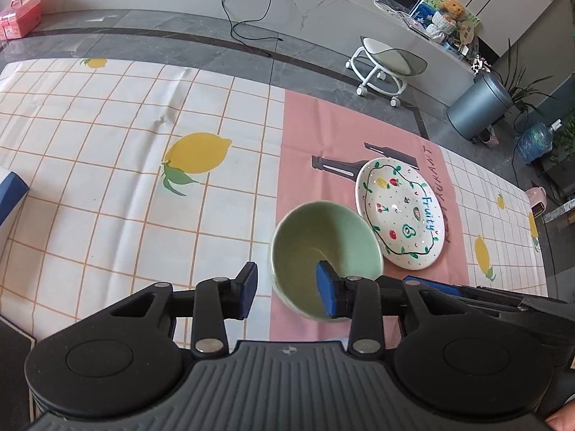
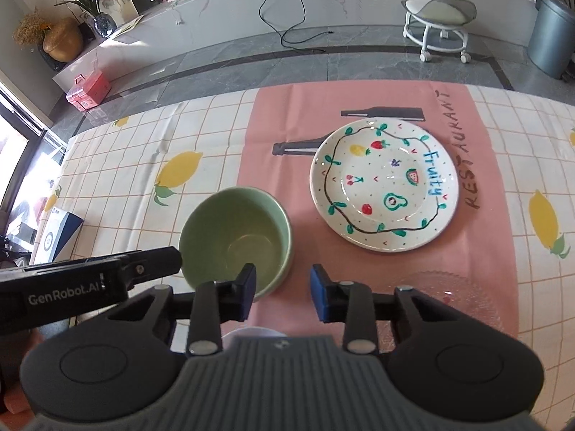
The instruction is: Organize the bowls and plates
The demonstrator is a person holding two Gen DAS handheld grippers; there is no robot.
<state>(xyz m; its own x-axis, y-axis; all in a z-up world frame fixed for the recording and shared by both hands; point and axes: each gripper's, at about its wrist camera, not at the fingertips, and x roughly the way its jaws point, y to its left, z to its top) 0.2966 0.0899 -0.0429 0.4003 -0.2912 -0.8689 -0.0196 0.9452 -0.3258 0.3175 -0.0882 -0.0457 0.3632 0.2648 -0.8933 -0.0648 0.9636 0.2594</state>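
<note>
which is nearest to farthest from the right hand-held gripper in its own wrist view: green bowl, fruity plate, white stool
From the right hand-held gripper:
1. Green bowl, just ahead to the left, by the left finger.
2. Fruity plate, farther ahead and right, on the pink mat.
3. White stool, on the floor beyond the table's far edge, upper right.

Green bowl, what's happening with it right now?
Left gripper open, straddling green bowl rim. Right gripper open, empty. Fruit plate beside, apart.

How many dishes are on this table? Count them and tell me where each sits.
3. Green bowl at the left edge of the pink mat; fruit-painted plate to its right; clear glass dish nearer, partly hidden by the right gripper. More may be hidden.
</note>
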